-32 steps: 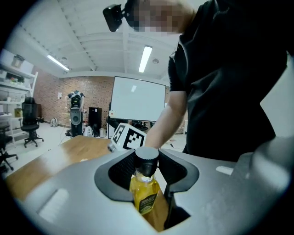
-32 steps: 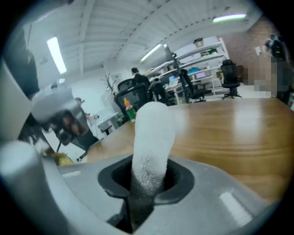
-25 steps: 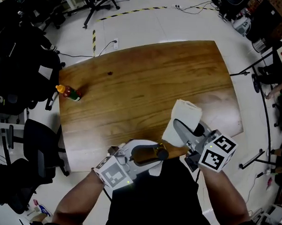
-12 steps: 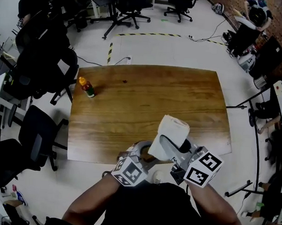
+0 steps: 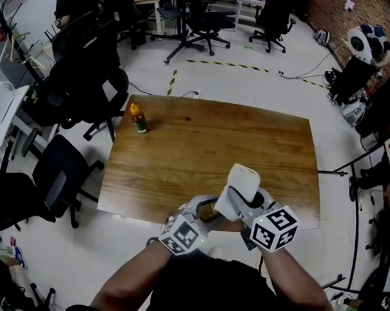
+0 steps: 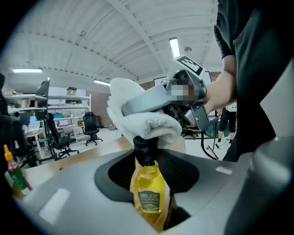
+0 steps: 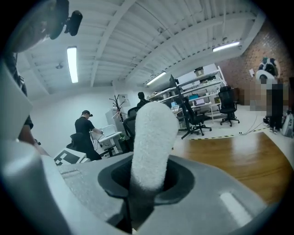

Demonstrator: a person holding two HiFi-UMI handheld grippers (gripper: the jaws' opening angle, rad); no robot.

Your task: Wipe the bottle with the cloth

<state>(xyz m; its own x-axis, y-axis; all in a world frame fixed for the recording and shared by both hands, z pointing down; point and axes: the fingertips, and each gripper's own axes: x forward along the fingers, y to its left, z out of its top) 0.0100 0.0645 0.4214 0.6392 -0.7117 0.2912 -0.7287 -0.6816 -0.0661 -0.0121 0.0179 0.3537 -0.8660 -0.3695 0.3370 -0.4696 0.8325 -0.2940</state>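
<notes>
A small bottle [image 6: 148, 190] of yellow liquid with a black cap stands upright between the jaws of my left gripper [image 6: 147, 170], which is shut on its body. Those jaws have just been closing on it. My right gripper [image 7: 147, 183] is shut on a folded white cloth [image 7: 151, 137]. The cloth [image 6: 140, 120] lies over the bottle's cap. In the head view both grippers meet over the table's near edge, left gripper [image 5: 207, 209] beside right gripper [image 5: 243, 197], with the cloth [image 5: 240, 184] covering most of the bottle [image 5: 209, 215].
The wooden table [image 5: 182, 157] carries a small orange-capped sauce bottle [image 5: 138, 117] at its far left corner. Black office chairs [image 5: 58, 184] stand to the left and behind. Cables and striped floor tape lie beyond the table.
The cloth has moved left from beside the bottle onto its cap. Both grippers have drawn together. The head view now takes in more of the room.
</notes>
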